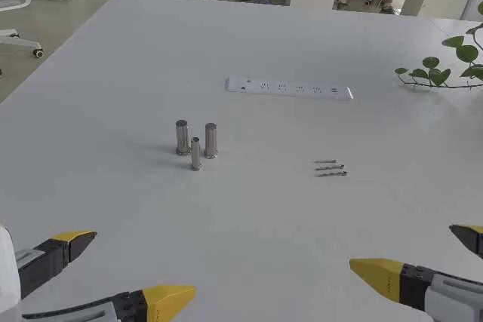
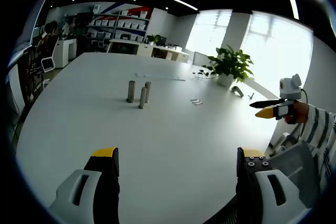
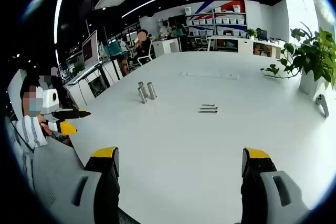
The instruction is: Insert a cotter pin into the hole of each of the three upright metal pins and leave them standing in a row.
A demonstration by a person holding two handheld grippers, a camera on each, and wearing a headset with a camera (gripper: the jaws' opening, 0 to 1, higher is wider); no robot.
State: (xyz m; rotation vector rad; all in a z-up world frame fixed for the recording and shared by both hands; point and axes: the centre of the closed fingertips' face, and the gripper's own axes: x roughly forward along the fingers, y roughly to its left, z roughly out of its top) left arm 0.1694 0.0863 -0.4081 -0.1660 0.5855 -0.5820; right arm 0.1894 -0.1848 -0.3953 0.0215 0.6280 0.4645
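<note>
Three upright metal pins stand close together in a small cluster left of the table's middle, also seen in the left gripper view and the right gripper view. Three thin cotter pins lie side by side on the table to their right. My left gripper is open at the near left edge, far short of the metal pins. My right gripper is open at the near right, well short of the cotter pins. Both hold nothing.
A white power strip lies beyond the pins on the white table. A trailing green plant reaches in at the far right. An office chair stands off the table's left side.
</note>
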